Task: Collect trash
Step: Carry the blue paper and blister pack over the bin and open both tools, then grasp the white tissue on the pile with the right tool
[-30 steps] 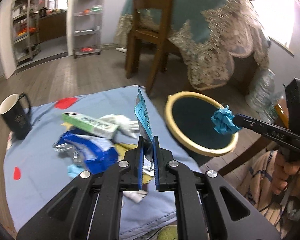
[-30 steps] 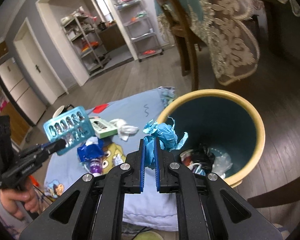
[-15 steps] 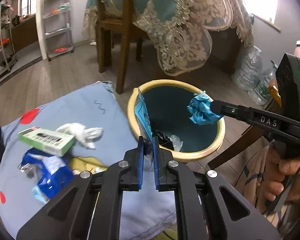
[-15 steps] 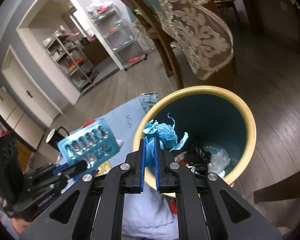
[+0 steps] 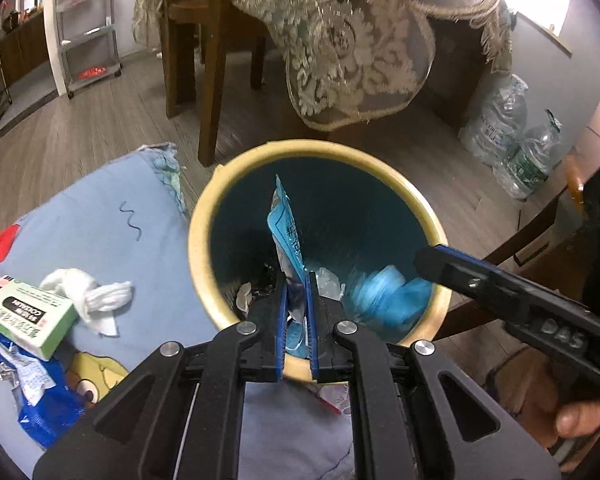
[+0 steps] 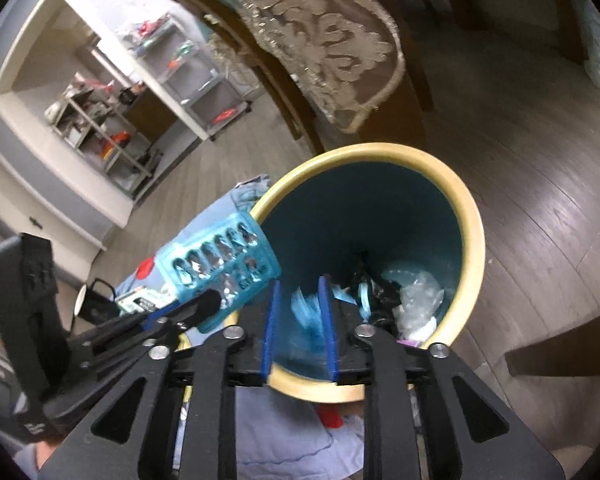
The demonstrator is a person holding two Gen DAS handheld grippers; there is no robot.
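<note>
My left gripper (image 5: 295, 280) is shut on a light blue blister pack (image 5: 286, 236) and holds it over the yellow-rimmed teal bin (image 5: 204, 208). The pack also shows in the right wrist view (image 6: 220, 264) at the bin's rim (image 6: 470, 216). My right gripper (image 6: 298, 292) is open above the bin. A crumpled blue ball (image 5: 384, 296) is blurred, falling inside the bin, also seen between my right fingers (image 6: 308, 312). My right gripper shows in the left wrist view (image 5: 424, 258). Dark and clear plastic trash lies in the bin.
A blue cloth (image 5: 100, 220) beside the bin holds a green box (image 5: 24, 316), a white tissue wad (image 5: 88, 296) and a blue wrapper (image 5: 36, 392). A chair (image 5: 204, 40), a lace-covered table (image 5: 360, 32) and water bottles (image 5: 512, 132) stand behind. A black mug (image 6: 92, 304) sits on the cloth.
My right gripper opened and let go of the blue ball, which drops into the bin. My left gripper carried the blister pack from over the cloth to over the bin.
</note>
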